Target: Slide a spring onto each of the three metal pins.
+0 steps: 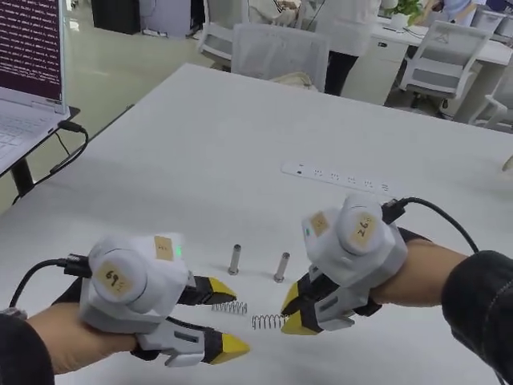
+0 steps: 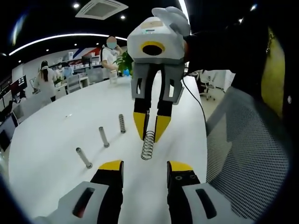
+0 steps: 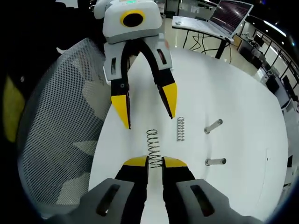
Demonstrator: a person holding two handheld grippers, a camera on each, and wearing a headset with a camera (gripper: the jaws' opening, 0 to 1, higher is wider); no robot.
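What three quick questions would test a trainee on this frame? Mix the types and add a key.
1. True or false: the left gripper is shut on a pin.
2. How many metal pins stand upright on the table in the head view? A) one B) two C) four
3. Fill in: the right gripper is shut on one end of a ____.

Key: 1 false, its jaws are apart and hold nothing. 2 B. 3 spring.
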